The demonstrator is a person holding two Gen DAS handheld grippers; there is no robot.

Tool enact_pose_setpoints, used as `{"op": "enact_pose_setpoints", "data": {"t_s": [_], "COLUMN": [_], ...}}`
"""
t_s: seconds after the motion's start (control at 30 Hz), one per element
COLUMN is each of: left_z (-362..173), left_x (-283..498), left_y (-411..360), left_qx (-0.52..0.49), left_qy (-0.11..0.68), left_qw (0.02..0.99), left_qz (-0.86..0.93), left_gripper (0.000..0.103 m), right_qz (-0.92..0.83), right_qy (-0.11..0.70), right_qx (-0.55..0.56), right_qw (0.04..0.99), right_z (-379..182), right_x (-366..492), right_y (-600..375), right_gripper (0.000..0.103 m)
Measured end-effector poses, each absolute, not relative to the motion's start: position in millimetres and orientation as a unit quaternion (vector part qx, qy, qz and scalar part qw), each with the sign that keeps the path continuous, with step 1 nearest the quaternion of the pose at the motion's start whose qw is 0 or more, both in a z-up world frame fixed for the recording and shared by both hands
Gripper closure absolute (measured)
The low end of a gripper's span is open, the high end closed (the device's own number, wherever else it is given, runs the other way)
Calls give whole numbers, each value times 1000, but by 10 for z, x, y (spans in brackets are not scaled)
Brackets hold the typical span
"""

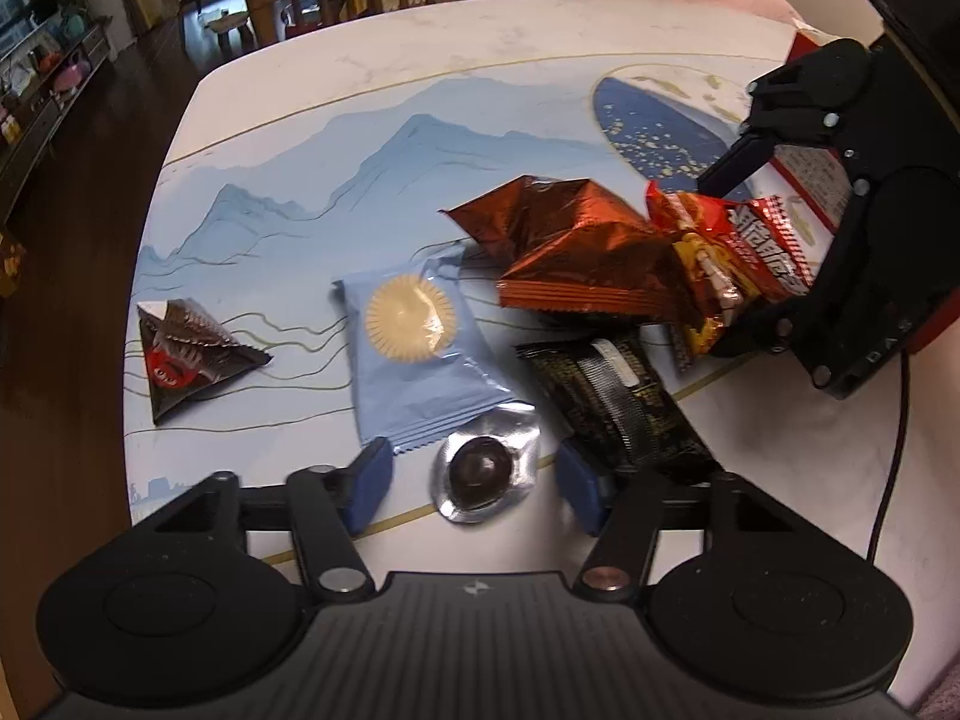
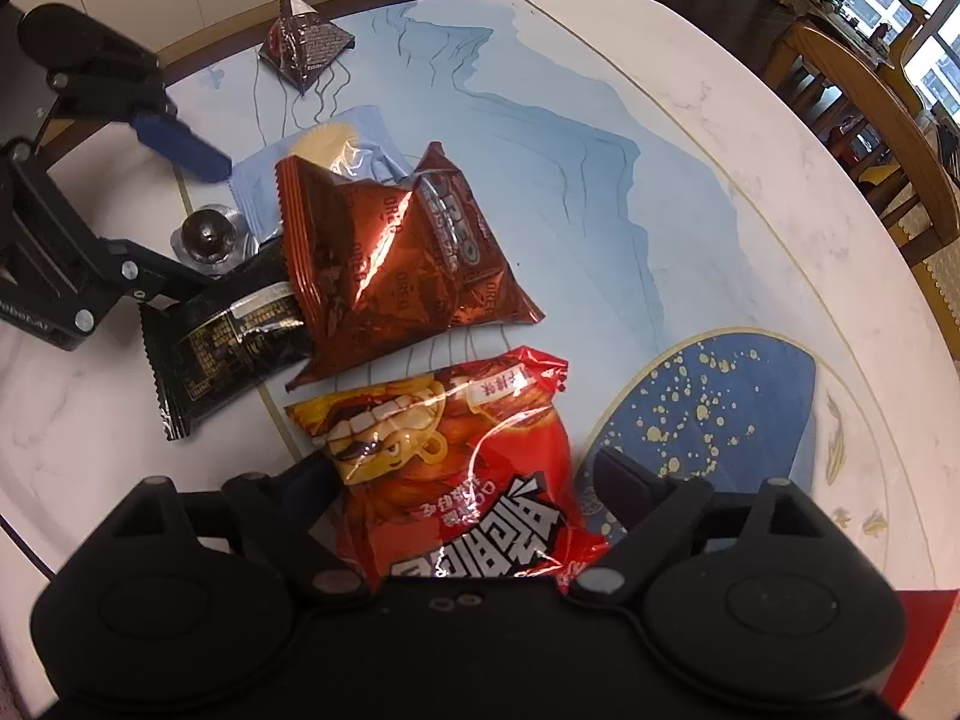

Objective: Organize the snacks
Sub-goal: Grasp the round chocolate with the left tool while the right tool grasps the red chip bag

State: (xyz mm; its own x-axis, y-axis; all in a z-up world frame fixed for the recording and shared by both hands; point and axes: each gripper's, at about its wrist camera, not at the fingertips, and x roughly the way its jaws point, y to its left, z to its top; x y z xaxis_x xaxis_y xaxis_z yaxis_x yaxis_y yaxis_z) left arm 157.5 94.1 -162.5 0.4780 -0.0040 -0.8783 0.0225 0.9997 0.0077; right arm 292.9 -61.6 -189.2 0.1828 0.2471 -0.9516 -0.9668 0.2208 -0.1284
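The left tool (image 1: 474, 483), its blue-padded jaws standing apart, is straddling a round dark chocolate in crinkled silver foil (image 1: 486, 468) without visibly pressing it. The right tool (image 2: 462, 480) is bracketing a glossy red snack bag (image 2: 480, 480), whose lower end is hiding under the tool body; I cannot tell whether the pads are touching it. On the desk (image 2: 750, 150), a copper foil packet (image 2: 390, 258) is partly covering a black wrapper (image 2: 222, 354) and a pale blue sachet (image 1: 414, 348).
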Motion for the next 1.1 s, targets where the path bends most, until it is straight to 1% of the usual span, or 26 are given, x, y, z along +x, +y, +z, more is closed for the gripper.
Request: {"op": "enact_pose_setpoints", "data": {"t_s": [0.03,0.1,0.13,0.2,0.23,0.3,0.43,0.6,0.93,1.1], "left_z": [-1621,-1618,-1617,-1615,-1616,-1620,-1612,-1605,-1558,-1424], "left_x": [1570,1558,1554,1549,1546,1536,1514,1452,1206,1055], "left_y": [924,901,891,873,865,859,896,976,1064,1008], "left_qx": [10,11,12,11,11,7,-17,-58,-122,-139], "left_qy": [510,507,505,503,503,500,499,498,501,495], "left_qw": [860,862,863,864,864,866,866,864,855,855], "left_qz": [-9,-10,-9,-7,-4,1,15,36,61,60], "left_gripper": [51,58,59,67,67,67,68,69,69,69], "right_qz": [469,462,461,453,447,437,413,391,371,369], "right_qy": [438,440,441,440,441,443,447,457,456,450], "right_qx": [-410,-408,-405,-405,-403,-399,-390,-350,-289,-275], "right_qw": [649,653,655,661,666,673,691,719,755,765], "right_z": [-1882,-1871,-1862,-1854,-1846,-1836,-1814,-1723,-1410,-1217], "right_x": [2920,2894,2879,2837,2817,2782,2686,2617,2363,2215], "right_y": [-619,-617,-624,-628,-630,-638,-686,-798,-1086,-1227], "right_gripper": [21,23,27,31,34,36,37,37,37,37]}}
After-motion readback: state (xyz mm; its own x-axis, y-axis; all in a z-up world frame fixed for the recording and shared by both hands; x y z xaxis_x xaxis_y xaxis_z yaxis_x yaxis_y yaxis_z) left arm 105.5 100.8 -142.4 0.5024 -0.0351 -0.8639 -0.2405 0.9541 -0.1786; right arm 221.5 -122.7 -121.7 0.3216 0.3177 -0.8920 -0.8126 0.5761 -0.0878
